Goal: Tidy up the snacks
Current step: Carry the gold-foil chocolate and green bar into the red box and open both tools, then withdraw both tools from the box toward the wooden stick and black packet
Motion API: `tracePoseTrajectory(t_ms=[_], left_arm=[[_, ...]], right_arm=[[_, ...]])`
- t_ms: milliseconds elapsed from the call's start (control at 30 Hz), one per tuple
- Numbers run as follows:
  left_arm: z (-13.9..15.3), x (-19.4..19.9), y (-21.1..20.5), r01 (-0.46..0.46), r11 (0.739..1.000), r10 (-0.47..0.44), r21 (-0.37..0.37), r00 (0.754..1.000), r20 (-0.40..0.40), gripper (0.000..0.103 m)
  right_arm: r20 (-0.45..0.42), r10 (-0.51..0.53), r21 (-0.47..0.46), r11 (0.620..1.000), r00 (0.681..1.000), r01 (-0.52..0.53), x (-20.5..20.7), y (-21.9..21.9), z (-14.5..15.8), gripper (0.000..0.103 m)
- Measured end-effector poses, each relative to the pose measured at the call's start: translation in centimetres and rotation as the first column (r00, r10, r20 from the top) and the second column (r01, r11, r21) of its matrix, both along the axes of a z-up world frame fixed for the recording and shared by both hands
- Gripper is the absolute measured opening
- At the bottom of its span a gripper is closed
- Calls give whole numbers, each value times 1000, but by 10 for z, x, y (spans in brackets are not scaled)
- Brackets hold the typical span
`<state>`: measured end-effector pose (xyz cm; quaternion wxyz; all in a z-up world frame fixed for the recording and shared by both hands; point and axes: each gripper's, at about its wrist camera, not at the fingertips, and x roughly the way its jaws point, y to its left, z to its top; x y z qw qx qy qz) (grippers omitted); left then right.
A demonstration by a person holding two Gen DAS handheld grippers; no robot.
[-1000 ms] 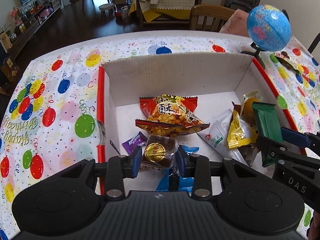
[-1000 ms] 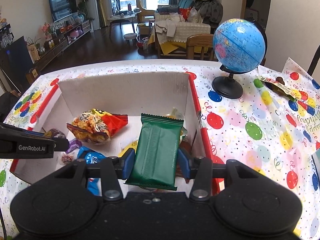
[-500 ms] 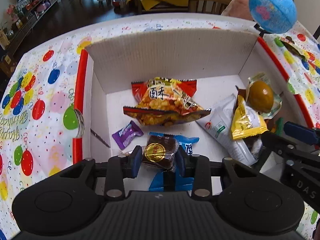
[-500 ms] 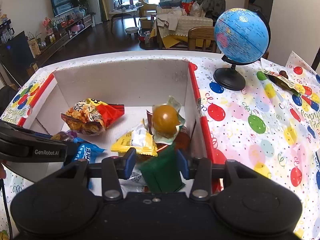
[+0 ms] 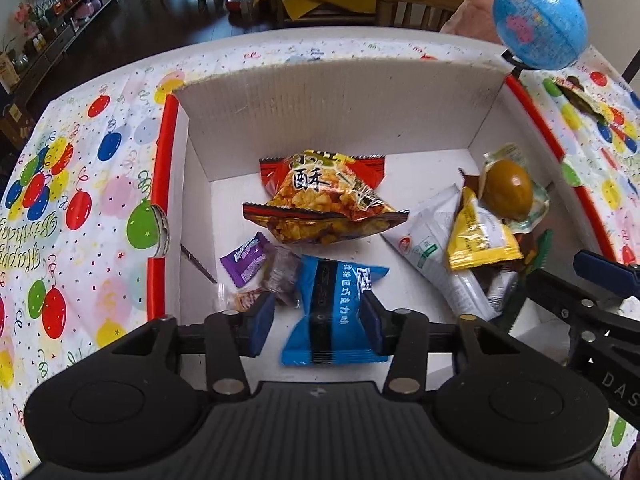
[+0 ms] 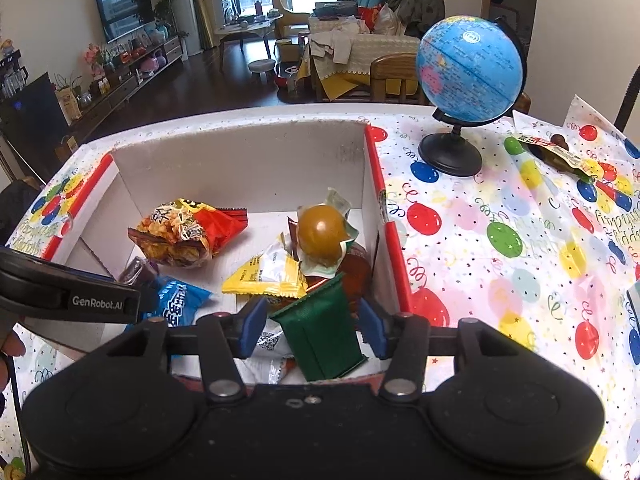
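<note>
A white cardboard box (image 5: pixel 328 108) with red rims holds several snacks. My left gripper (image 5: pixel 316 318) is open over its near part, above a blue packet (image 5: pixel 334 308). A small dark brown snack (image 5: pixel 282 276) lies just left of the blue packet, beside a purple candy (image 5: pixel 248 258). My right gripper (image 6: pixel 312 326) is open; the green packet (image 6: pixel 322 332) stands loose between its fingers, leaning on the pile by the box's right wall (image 6: pixel 372 208). An orange-red chip bag (image 5: pixel 326 204) lies mid-box.
A blue globe (image 6: pixel 470 70) on a black stand sits right of the box. A snack packet (image 6: pixel 554 156) lies on the balloon-print tablecloth (image 6: pixel 500 240) at the far right. A wrapped brown egg (image 6: pixel 322 234), yellow packet (image 6: pixel 268 274) and white packet (image 5: pixel 434 248) crowd the box's right side.
The left gripper opened and dropped the dark brown snack into the box. The right gripper lowered the green packet into the box and opened.
</note>
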<state>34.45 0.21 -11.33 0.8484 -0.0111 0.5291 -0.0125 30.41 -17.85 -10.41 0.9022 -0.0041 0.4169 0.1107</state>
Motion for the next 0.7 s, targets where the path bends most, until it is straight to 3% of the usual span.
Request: tracePoseTrajectory(t_ms=[100,533,700], left_arm=[[9,-7,0,-2,1000,2,-4,1000,26,58],[48,-49,14,2,999,4,-51,993,114,58],[62,-69,23,7,998,2,-65,989,146,58]], right_arm=[[12,-5,8,1000,1000,5,-7,-2,6,54],[76,-36,45,998,996,32,-42,-4,38,64],[103,-39,74,997,994,31,-60,0,49,73]])
